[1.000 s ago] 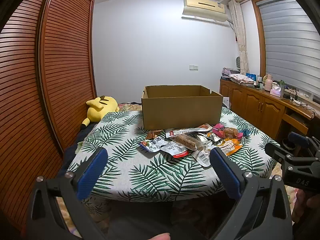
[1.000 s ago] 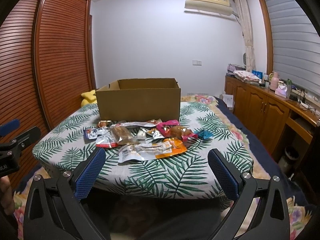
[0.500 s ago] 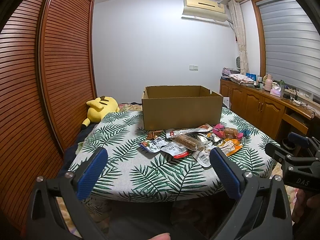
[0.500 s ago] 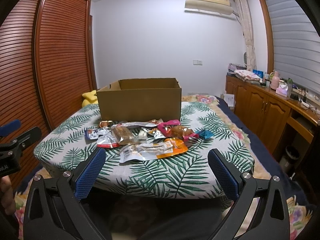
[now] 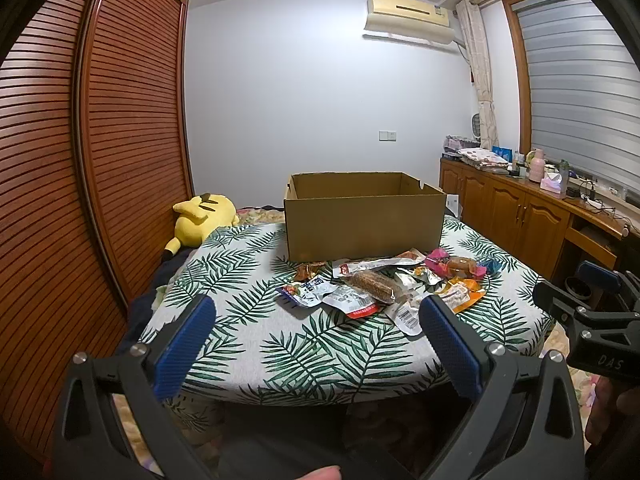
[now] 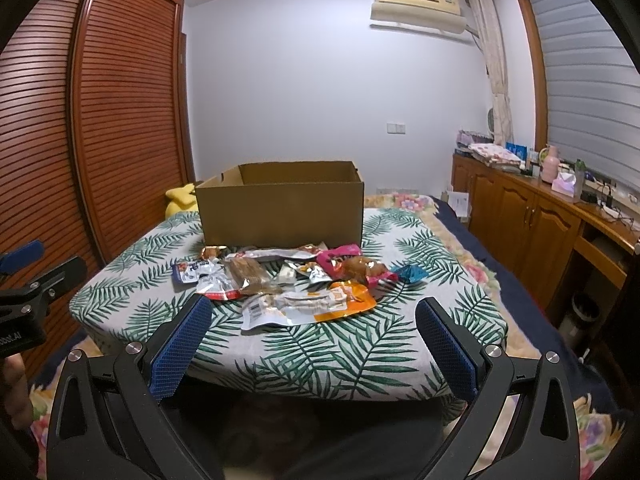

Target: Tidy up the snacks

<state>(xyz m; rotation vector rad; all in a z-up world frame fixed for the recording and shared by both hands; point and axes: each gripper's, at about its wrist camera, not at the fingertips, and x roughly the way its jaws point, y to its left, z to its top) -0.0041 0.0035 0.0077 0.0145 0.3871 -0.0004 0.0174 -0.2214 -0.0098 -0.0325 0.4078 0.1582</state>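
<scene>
**Nothing Is Being Held Yet; the First Pick Is Being Lined Up**

Plainly, both pairs of blue-padded fingers are being held wide apart with nothing between them. The left gripper (image 5: 316,336) and the right gripper (image 6: 314,334) are being kept short of the leaf-print table (image 6: 352,360), on the side away from the cardboard box (image 6: 280,212). The snack packets (image 6: 288,280) are lying in a loose, overlapping heap just in front of the box, which is standing open-topped toward the table's far edge. The approach step is judged to be in hand, with no packet yet being moved. For the next move, one gripper is likely being called on to reach forward, come down on the packet farthest from the box, and pinch a single wrapper edge without dragging its neighbours.
</scene>
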